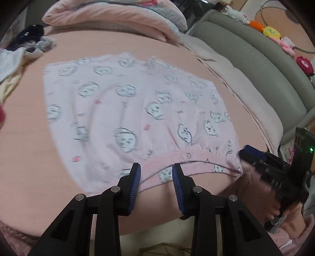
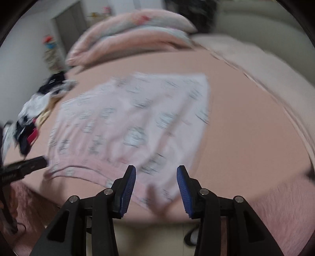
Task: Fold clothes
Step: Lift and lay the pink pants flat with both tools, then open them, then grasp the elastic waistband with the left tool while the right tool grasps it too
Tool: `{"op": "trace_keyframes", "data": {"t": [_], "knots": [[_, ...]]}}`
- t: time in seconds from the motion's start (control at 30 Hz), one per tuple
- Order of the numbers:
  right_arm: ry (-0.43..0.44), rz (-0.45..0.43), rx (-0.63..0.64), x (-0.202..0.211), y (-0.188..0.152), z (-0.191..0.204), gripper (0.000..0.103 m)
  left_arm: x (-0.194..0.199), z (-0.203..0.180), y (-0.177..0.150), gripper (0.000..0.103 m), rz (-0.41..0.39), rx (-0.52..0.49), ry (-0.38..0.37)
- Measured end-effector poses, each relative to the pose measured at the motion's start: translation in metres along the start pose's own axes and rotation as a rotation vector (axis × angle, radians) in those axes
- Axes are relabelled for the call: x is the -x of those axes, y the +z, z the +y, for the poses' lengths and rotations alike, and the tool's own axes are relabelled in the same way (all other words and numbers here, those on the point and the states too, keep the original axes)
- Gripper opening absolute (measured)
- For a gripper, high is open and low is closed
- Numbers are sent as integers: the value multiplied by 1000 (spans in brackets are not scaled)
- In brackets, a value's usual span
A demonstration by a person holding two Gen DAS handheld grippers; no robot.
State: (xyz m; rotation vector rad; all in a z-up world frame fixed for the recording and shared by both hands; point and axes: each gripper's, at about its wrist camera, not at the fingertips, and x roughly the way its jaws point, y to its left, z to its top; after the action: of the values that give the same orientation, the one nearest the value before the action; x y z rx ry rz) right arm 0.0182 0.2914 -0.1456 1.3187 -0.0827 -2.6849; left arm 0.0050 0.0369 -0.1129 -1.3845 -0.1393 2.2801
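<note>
A pale pink garment with a cartoon face print lies spread flat on the pink bed sheet, its pink waistband towards the near edge. My left gripper is open, its fingers just over the near waistband. My right gripper is open above the garment's near right corner; that view is blurred by motion. The right gripper's body shows at the garment's right end in the left wrist view. The left gripper shows at the left in the right wrist view.
A heap of dark and white clothes lies at the bed's far left, also in the right wrist view. A folded pink quilt lies at the back. A grey padded headboard with plush toys runs along the right.
</note>
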Motion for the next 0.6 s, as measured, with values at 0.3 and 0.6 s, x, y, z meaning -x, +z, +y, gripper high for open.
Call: {"op": "trace_keyframes", "data": {"t": [0.3, 0.6], "knots": [[-72, 67, 215, -36, -6, 32, 43, -28, -29, -3, 31, 11, -187, 163], [-67, 67, 321, -35, -12, 49, 46, -47, -48, 1, 24, 0, -337, 252]]}}
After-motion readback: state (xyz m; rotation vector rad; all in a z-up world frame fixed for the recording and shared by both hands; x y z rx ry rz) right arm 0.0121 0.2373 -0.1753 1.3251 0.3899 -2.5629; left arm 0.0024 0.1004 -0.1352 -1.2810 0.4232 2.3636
